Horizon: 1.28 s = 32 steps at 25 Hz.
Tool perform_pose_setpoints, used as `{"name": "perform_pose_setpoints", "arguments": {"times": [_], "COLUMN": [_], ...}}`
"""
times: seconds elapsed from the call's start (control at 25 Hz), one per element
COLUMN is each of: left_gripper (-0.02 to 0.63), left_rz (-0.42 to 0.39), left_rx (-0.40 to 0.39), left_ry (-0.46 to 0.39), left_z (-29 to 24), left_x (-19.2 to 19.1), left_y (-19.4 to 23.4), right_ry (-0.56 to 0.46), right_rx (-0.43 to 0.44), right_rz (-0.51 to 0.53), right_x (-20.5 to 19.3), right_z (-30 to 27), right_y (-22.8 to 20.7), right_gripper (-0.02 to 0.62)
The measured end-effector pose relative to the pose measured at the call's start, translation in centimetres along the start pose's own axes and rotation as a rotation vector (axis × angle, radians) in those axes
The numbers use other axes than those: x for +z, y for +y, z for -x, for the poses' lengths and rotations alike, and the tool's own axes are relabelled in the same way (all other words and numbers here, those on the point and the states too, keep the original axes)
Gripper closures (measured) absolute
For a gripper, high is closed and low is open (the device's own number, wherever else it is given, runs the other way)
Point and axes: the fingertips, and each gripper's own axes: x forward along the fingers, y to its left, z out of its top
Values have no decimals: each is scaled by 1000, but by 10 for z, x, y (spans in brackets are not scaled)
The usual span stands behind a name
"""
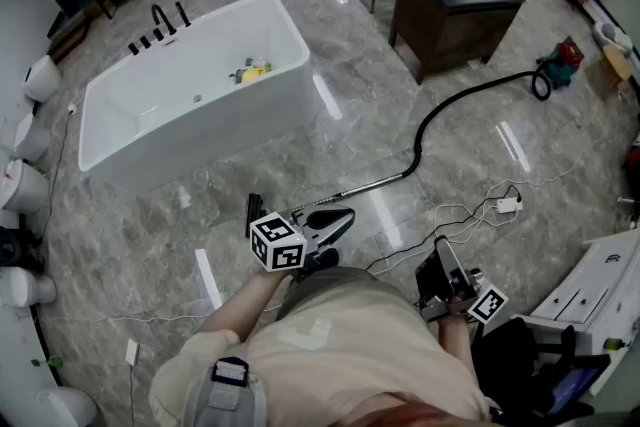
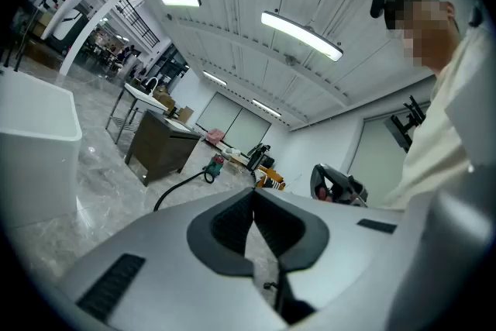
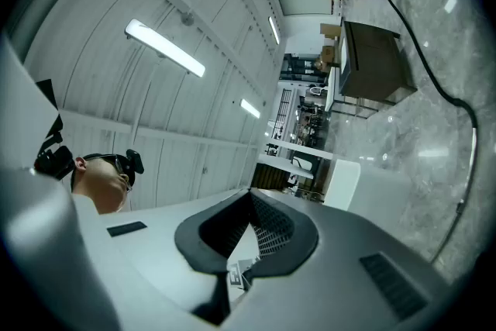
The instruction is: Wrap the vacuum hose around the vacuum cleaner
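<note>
The red and green vacuum cleaner [image 1: 561, 63] stands far off on the floor at the upper right. Its black hose [image 1: 455, 105] curves toward me and joins a metal wand [image 1: 365, 187], which ends in a floor head [image 1: 254, 212] near my feet. My left gripper [image 1: 347, 217] is shut and empty, held close to my body just above the wand's near end. My right gripper [image 1: 440, 262] is also shut and empty, low at my right side. The left gripper view shows its jaws [image 2: 254, 194] pressed together, with the vacuum cleaner [image 2: 215, 167] distant. The right gripper [image 3: 249, 194] points up at the ceiling.
A white bathtub [image 1: 120, 130] stands at the left and a dark cabinet [image 1: 455, 20] beyond the hose. Thin cables and a power strip [image 1: 507, 206] lie on the marble floor near my right gripper. A white unit [image 1: 600, 280] stands at the lower right, toilets [image 1: 42, 77] along the left wall.
</note>
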Motion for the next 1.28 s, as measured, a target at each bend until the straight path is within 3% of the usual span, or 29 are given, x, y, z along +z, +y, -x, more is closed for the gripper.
{"name": "perform_pose_setpoints", "arguments": {"times": [0.16,0.28,0.44,0.6,0.8,0.96,1.12,1.28], "left_gripper": [600,600,600,600,600,600,600,600], "left_rz": [-77,-132,-94,-120,-131,-106,-149,-175], "left_rx": [-14,-15,-83,-138,-78,-131,-154,-115], "left_ry": [-11,-10,98,157,193,250,298,316], "left_z": [28,23,6,-1,8,-4,-13,-28], "left_x": [27,41,24,22,35,15,3,4], "left_y": [39,73,91,95,135,126,124,127], "right_ry": [59,71,-3,-67,-3,57,38,-1], "right_rx": [67,127,45,-1,-9,-61,-71,-41], "right_rz": [70,39,-6,6,-65,-62,-77,-84], "right_x": [-27,-24,-21,-18,-21,-29,-30,-11], "right_z": [-51,-92,-96,-97,-148,-143,-129,-122], "right_y": [-7,-21,-35,-41,-73,-69,-71,-70], "right_gripper": [592,592,592,592,592,592,592,592]}}
